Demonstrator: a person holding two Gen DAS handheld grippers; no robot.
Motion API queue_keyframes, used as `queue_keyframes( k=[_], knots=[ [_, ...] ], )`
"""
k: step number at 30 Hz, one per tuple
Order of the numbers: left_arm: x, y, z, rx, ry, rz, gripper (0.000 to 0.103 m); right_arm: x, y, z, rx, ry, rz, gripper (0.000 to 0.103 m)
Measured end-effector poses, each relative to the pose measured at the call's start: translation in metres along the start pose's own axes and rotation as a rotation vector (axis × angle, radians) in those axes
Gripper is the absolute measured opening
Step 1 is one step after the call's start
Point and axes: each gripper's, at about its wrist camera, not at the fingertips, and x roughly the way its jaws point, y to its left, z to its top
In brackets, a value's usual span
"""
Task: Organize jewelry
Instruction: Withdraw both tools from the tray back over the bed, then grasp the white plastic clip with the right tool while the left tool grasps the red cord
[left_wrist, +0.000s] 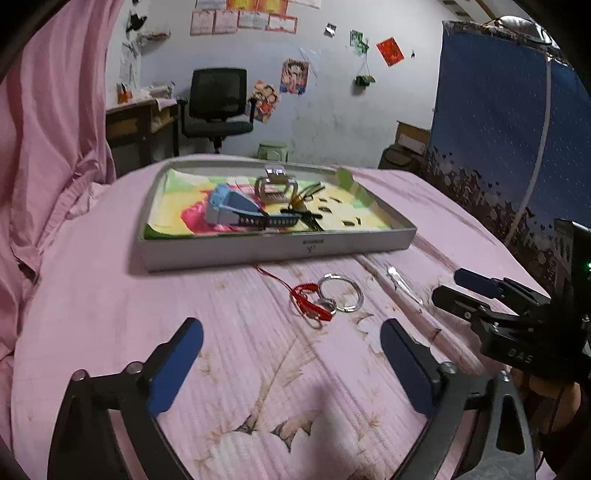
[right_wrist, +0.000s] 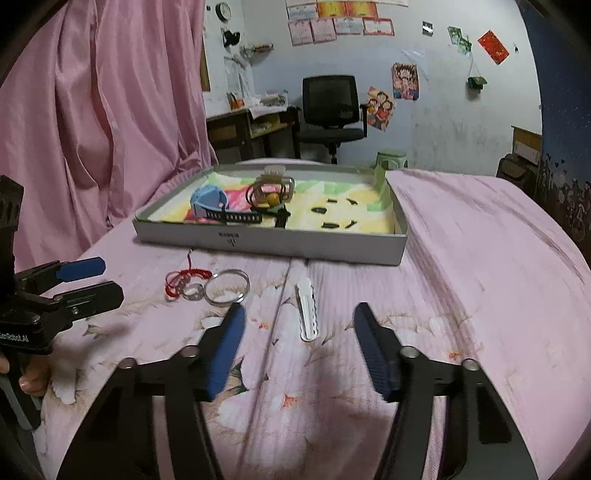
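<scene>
A shallow grey box lid (left_wrist: 277, 247) (right_wrist: 273, 243) lies on the pink bed and holds a blue watch (left_wrist: 229, 206) (right_wrist: 208, 201), a hair claw (left_wrist: 275, 186) (right_wrist: 271, 192) and small dark clips. In front of it lie a red cord bracelet (left_wrist: 308, 301) (right_wrist: 184, 277), silver rings (left_wrist: 341, 291) (right_wrist: 227, 286) and a white hair clip (left_wrist: 404, 284) (right_wrist: 308, 308). My left gripper (left_wrist: 291, 328) (right_wrist: 94, 278) is open, just short of the bracelet and rings. Over the bed, with the white clip lying ahead between its fingers, my right gripper (right_wrist: 299, 317) (left_wrist: 447, 286) is open too.
A pink curtain (right_wrist: 92, 110) hangs at the left. A blue starry cloth (left_wrist: 498, 129) stands at the right of the bed. Behind the bed are an office chair (right_wrist: 330, 110), a desk (right_wrist: 251, 129) and a green stool (right_wrist: 391, 158). A hand (right_wrist: 31, 376) holds the left gripper's handle.
</scene>
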Motion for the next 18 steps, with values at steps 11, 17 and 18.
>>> queue_keyframes(
  k=[11, 17, 18],
  knots=[
    [0.035, 0.011, 0.009, -0.101, 0.124, -0.097, 0.068, 0.046, -0.008, 0.003, 0.064, 0.149, 0.041, 0.031],
    [0.050, 0.012, 0.014, -0.160, 0.147, -0.132, 0.054, 0.061, -0.005, 0.009, 0.069, 0.170, 0.053, 0.031],
    [0.053, 0.011, 0.015, -0.160, 0.153, -0.138, 0.050, 0.063, -0.005, 0.009, 0.074, 0.174, 0.056, 0.031]
  ],
)
